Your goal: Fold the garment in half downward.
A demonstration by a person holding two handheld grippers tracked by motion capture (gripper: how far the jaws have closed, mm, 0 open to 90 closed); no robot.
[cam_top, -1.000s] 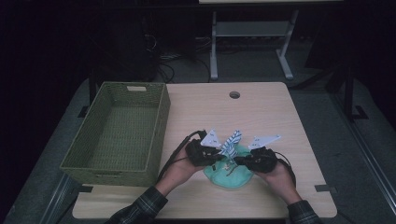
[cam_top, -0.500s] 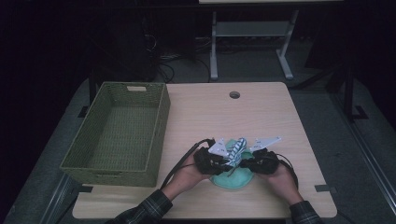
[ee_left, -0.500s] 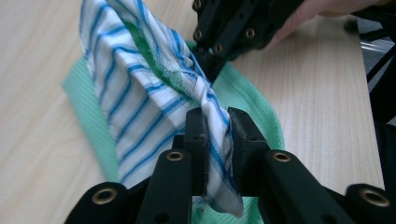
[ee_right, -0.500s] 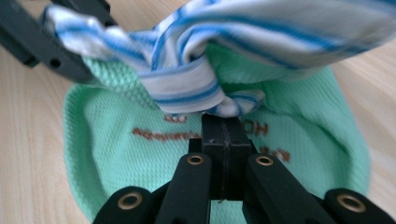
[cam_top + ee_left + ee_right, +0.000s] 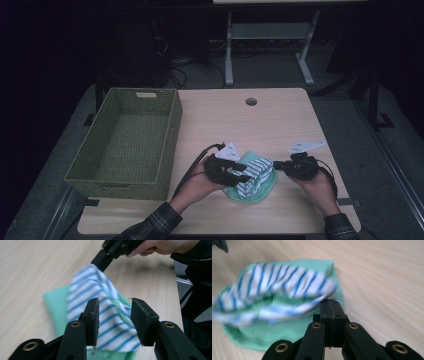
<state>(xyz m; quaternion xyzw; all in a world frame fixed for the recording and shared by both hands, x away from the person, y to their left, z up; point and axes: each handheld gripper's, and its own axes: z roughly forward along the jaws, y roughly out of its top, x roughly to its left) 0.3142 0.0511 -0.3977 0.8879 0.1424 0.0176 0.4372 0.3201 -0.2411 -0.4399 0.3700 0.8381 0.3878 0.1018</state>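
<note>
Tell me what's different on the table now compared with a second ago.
The right hand-held gripper, jaws shut, has drawn away to the right of the striped cloth; whether it pinches a corner is unclear. The left hand-held gripper has just been opening its jaws, which now stand apart with the striped cloth between them, unpressed. The green cloth beneath and the wicker basket stayed put.
</note>
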